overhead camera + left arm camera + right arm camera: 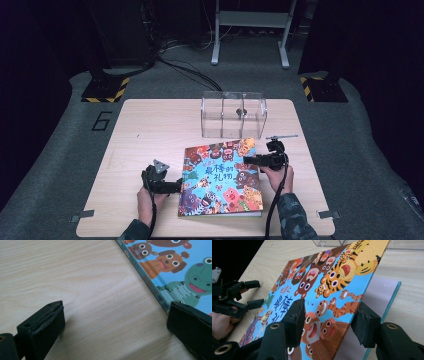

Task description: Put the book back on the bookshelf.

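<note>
Right claw (327,322) around glossy flat book cover (332,282)

Your right tongs (327,322) cover part of the book's (329,277) lifted cover, and the small dark thing (239,111) in the clear box (233,115) stays too small to tell.

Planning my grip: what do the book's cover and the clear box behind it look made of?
Book cover: stiff board, smooth printed finish; it lifts flat without sagging. Clear box: probably acrylic or similar hard plastic; see-through walls with bright edges.
</note>
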Motion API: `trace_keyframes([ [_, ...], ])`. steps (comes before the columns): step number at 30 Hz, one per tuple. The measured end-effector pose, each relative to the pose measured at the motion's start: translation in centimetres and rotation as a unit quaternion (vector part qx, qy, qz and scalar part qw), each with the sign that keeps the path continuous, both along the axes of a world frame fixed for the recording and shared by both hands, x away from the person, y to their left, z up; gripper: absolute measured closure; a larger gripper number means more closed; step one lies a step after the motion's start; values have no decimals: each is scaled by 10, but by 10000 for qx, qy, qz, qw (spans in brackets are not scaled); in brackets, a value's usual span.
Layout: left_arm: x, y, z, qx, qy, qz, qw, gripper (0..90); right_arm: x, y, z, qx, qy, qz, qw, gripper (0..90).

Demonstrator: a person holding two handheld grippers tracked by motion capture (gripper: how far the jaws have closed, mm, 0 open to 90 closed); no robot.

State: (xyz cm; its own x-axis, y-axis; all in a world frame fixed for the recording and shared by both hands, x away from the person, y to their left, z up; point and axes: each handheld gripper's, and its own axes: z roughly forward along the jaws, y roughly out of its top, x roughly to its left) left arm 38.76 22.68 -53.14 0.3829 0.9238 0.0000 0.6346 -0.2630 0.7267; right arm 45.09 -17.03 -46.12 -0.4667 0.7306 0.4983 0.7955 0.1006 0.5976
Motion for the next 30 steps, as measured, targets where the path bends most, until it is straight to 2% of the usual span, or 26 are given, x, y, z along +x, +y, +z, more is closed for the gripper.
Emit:
trace_keyframes([
  [7,0,0,0,1,-20,4,10000,15,5,7,9,-26,-28,76,10000,467],
  [12,0,0,0,-9,-37,-19,10000,21,13,18,17,-85,-36,209,9997,469],
  [20,-1,1,0,17,-8,-75,10000,23,26,30,22,-325,-11,341,9989,524],
  [23,-1,1,0,4,-25,-75,10000,23,32,35,26,-340,57,376,9987,534],
  [26,-1,1,0,-2,-27,-73,10000,23,37,38,28,-366,22,400,9985,549],
  [27,-1,2,0,25,4,-122,9999,25,39,39,29,-296,68,397,9988,558],
  [30,-1,2,1,27,15,-135,9999,25,43,42,33,-268,17,411,9988,576],
])
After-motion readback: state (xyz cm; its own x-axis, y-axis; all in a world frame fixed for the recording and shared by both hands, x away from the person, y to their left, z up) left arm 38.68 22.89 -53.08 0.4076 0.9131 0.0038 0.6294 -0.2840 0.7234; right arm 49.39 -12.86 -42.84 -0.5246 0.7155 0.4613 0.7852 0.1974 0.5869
